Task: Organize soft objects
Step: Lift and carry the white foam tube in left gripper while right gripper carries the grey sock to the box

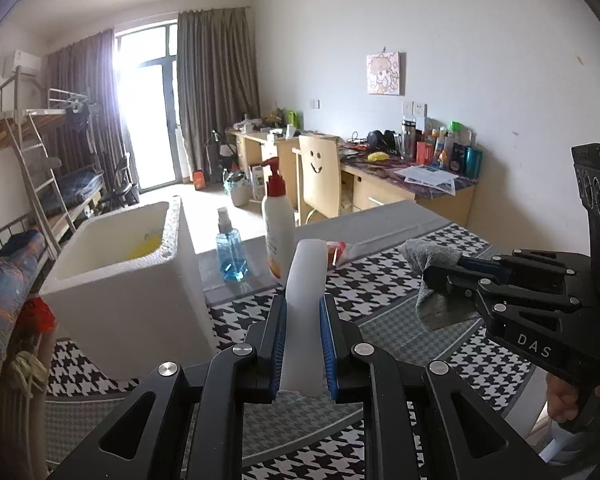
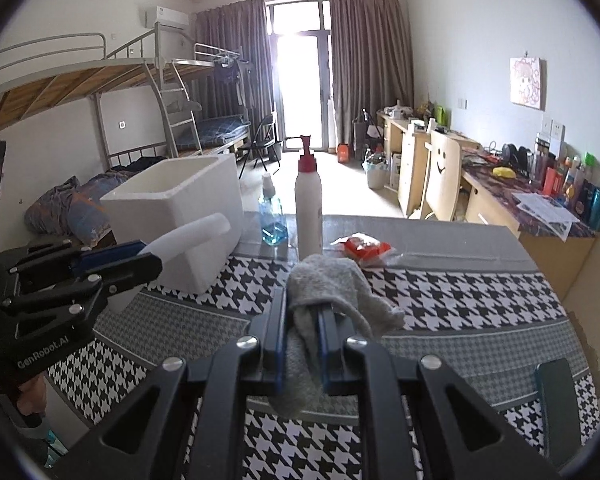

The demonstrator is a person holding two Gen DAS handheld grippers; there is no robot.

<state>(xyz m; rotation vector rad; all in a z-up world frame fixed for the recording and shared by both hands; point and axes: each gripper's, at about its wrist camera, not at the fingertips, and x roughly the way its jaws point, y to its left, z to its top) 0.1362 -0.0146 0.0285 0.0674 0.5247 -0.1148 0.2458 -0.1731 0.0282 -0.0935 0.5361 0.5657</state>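
Table (image 2: 480, 292) draped in a black-and-white houndstooth cloth with grey check bands fills the foreground of a dormitory room, metal bunk beds (image 2: 100, 80) along one wall and wooden desks (image 2: 500, 208) along the other. A large white foam box (image 1: 140, 296), open at the top with something yellow inside, stands on the table's left side. Behind it and to its right stand a white pump bottle with a red collar (image 2: 308, 208) and, just beside that, a clear spray bottle of blue liquid (image 2: 273, 216); a red-and-white plastic packet (image 2: 364, 248) lies near them.

The left gripper (image 1: 303, 344) holds its blue-padded fingers (image 1: 279, 344) pinched on a white rectangular foam sponge block (image 1: 306, 280), which stands upright between them, above the cloth and to the right of the box. The right gripper (image 2: 302, 344), lettered "DAS" on its side in the left wrist view, has its fingers (image 2: 278, 344) clamped on a crumpled grey knitted cloth (image 2: 332, 284) that droops off the table surface. "GenRobot.AI" reads along the left gripper's body in the right wrist view. A dark flat phone-like slab (image 2: 556, 408) lies at the table's right edge.
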